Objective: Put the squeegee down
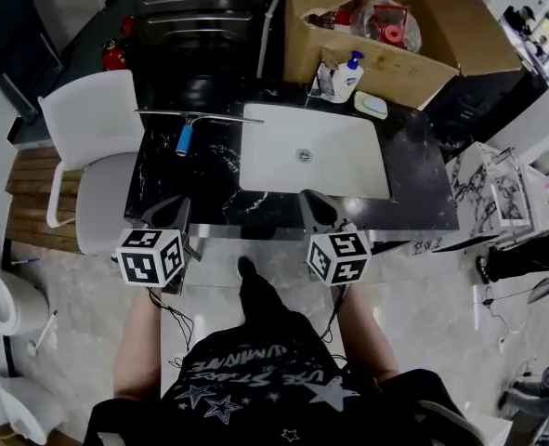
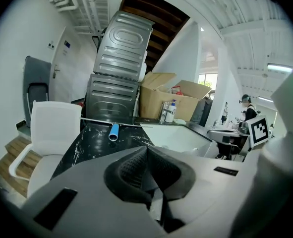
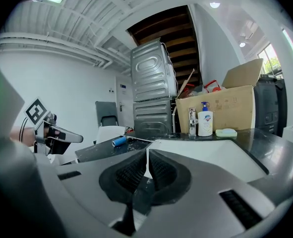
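Note:
The squeegee [image 1: 183, 137] lies flat on the black marble counter [image 1: 172, 179], left of the sink, its blue handle pointing toward me and its metal blade bar across the far end. It also shows as a blue handle in the left gripper view [image 2: 114, 132] and in the right gripper view [image 3: 119, 141]. My left gripper [image 1: 172, 208] hovers at the counter's near edge, well short of the squeegee, shut with nothing between its pads [image 2: 146, 150]. My right gripper [image 1: 319, 203] is at the near edge in front of the sink, its pads together and empty [image 3: 147, 155].
A white sink [image 1: 330, 170] is set in the counter. A soap bottle [image 1: 348, 77], a faucet [image 1: 325, 80] and a soap dish [image 1: 372, 105] stand behind it, before a cardboard box [image 1: 441, 35]. A white chair [image 1: 93, 124] stands left of the counter.

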Demonstrator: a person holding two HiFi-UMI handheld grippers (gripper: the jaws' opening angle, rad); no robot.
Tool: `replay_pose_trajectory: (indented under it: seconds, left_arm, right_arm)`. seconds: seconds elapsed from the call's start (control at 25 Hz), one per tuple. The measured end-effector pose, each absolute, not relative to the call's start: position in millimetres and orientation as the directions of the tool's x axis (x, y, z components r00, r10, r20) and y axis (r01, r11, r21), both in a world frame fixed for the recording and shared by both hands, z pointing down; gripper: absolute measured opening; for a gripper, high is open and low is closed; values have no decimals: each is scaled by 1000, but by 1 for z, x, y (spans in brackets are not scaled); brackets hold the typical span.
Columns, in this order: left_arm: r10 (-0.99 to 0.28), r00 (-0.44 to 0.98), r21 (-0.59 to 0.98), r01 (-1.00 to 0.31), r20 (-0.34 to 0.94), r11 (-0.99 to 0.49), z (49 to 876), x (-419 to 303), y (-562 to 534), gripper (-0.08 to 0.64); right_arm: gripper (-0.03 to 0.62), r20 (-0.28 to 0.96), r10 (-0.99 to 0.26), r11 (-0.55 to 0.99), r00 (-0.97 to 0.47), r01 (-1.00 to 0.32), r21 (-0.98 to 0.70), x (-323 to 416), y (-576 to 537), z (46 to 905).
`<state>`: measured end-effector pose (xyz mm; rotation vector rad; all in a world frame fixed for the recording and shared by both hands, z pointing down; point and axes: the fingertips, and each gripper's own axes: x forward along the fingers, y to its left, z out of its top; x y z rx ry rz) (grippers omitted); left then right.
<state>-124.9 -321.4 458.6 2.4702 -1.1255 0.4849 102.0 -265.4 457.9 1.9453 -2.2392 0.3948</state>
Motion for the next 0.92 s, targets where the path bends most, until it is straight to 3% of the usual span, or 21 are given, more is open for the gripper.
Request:
replay_pose_trajectory:
  seconds: [0.92]
  left_arm:
    - [-565,660,235,-727,495,-644,494,-157,-171,20]
  right_arm:
    - [51,346,-926,128,-150,-988,-86,51,-116,481]
